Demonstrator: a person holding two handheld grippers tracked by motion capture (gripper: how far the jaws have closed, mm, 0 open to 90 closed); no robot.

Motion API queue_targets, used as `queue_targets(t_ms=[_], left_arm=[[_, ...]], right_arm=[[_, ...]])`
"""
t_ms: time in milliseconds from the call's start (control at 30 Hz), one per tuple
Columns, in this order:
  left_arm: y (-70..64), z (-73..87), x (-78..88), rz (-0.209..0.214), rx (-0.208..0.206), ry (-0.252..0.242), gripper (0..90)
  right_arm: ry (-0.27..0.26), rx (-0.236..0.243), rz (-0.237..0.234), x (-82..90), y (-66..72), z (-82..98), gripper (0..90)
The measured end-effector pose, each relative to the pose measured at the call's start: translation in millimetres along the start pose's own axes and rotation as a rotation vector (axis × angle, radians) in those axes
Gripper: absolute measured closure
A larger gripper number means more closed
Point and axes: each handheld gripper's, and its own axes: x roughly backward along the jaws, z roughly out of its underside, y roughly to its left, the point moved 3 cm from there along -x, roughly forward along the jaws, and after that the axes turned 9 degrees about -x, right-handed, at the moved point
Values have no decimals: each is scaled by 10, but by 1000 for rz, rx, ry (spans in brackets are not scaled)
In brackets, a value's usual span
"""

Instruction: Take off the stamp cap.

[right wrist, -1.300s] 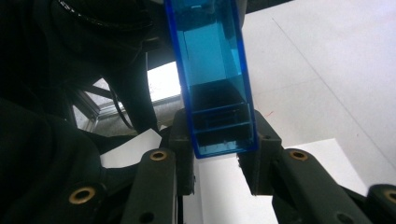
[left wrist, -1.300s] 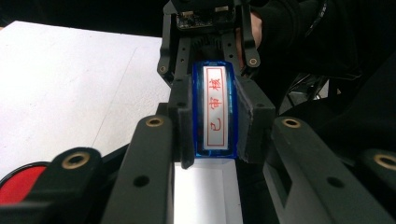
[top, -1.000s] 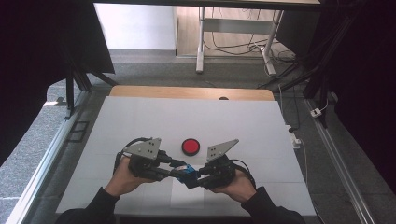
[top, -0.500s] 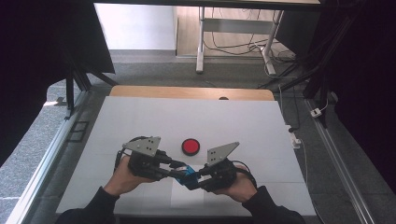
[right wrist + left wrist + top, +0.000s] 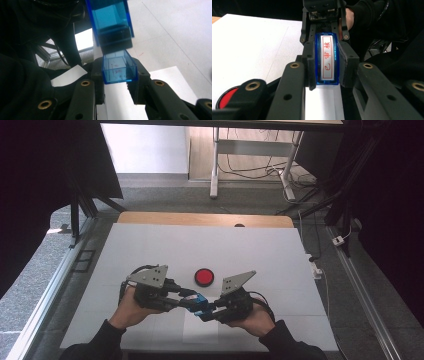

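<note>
Just this side of the red pad [image 5: 204,277], both grippers meet over the white sheet [image 5: 200,330]. The left gripper [image 5: 325,85] clamps the blue stamp [image 5: 327,58]; its view shows the red-lettered face. The right gripper [image 5: 119,83] clamps the clear blue cap [image 5: 120,68], whose ink-flecked inside shows in its own view. Nothing has shifted since a second ago.
</note>
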Motion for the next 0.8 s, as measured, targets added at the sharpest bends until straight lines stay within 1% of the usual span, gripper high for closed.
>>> queue_targets(t_ms=[133,233,333,433,533,633,667,733,767,800], left_arm=[[-6,-2,-17,-2,12,7,703],[-5,-9,-4,-17,32,9,703],[-2,-7,6,-23,40,9,703],[0,-1,26,-39,49,11,702],[0,3,36,-47,54,14,703],[3,13,48,-54,62,15,702],[4,15,50,-59,64,15,702],[7,20,55,-68,65,20,702],[7,20,55,-68,65,20,702],[8,22,56,-71,66,21,702]], right_arm=[[-1,18,8,8,12,6,693],[-2,35,36,18,21,15,693],[-4,47,66,27,17,26,692],[-6,60,87,45,7,36,692],[-24,79,114,67,2,41,691],[-23,90,141,90,-5,48,691],[-23,90,141,90,-5,48,691],[-33,83,162,108,-9,55,691],[-33,83,162,108,-9,55,691],[-43,73,177,129,-16,56,691]])
